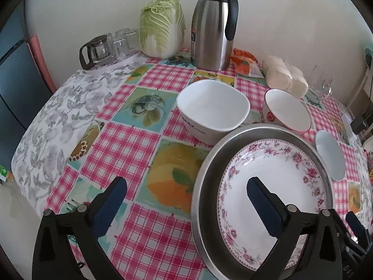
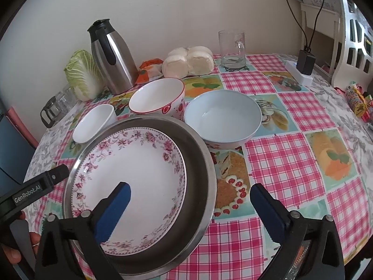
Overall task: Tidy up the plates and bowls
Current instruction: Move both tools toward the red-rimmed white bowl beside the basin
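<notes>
A floral-rimmed plate lies inside a wide steel basin on the checked tablecloth. My left gripper is open and straddles the basin's left rim, one blue pad over the plate and one over the cloth. My right gripper is open astride the right rim in the same way. Neither gripper's pads press on anything. Behind the basin stand a white square bowl, a red-rimmed bowl and a pale blue bowl, all empty.
Along the wall are a steel thermos jug, a cabbage, a glass pitcher with tumblers, bagged buns and a glass mug. A power strip with charger and a white chair are at the right.
</notes>
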Action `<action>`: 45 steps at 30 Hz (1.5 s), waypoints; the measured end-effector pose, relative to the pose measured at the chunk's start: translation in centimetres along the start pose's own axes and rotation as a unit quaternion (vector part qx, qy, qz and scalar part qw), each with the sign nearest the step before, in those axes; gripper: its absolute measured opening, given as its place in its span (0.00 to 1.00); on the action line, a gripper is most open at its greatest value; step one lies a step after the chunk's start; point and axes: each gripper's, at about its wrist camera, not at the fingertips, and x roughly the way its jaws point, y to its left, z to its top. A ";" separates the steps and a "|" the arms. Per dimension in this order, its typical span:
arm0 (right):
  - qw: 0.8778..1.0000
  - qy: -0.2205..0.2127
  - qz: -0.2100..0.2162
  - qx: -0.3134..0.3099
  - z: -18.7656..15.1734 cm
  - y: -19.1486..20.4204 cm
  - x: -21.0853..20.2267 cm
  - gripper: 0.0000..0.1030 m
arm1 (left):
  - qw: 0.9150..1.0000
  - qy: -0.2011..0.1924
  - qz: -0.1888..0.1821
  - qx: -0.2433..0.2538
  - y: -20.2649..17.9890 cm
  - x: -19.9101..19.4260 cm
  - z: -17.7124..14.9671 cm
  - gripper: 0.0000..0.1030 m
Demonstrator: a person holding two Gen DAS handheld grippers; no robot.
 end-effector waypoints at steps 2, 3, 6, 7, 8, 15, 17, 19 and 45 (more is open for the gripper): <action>1.000 0.002 -0.002 0.000 0.0 -0.1 0.0 1.00 | 1.000 -0.004 -0.006 -0.003 0.1 -0.1 0.2 0.99; 1.000 0.003 -0.004 -0.001 0.0 -0.1 0.0 1.00 | 1.000 -0.007 -0.009 -0.004 0.1 -0.2 0.2 0.99; 1.000 0.006 -0.006 -0.002 0.1 -0.3 -0.1 1.00 | 0.999 -0.018 -0.032 -0.005 0.1 -0.6 0.5 0.99; 1.000 0.007 -0.007 0.000 0.1 -0.5 -0.1 1.00 | 0.999 -0.023 -0.038 -0.007 0.1 -0.8 0.6 0.99; 1.000 0.008 -0.007 0.002 0.2 -0.6 -0.2 1.00 | 0.998 -0.028 -0.046 -0.011 0.2 -1.0 0.8 0.99; 0.999 0.005 -0.005 0.033 1.2 -1.7 -0.7 1.00 | 0.995 -0.046 -0.076 -0.034 0.7 -1.6 1.8 0.99; 0.999 0.001 -0.007 0.043 1.7 -2.1 -1.0 1.00 | 0.994 -0.050 -0.087 -0.038 0.9 -1.8 2.1 0.99; 0.998 -0.006 -0.002 0.056 2.4 -2.5 -1.4 1.00 | 0.992 -0.057 -0.101 -0.045 1.0 -1.9 2.2 0.99; 0.999 -0.011 -0.004 0.034 13.8 -2.8 1.9 1.00 | 0.987 -0.075 -0.129 0.063 -3.9 0.6 11.8 1.00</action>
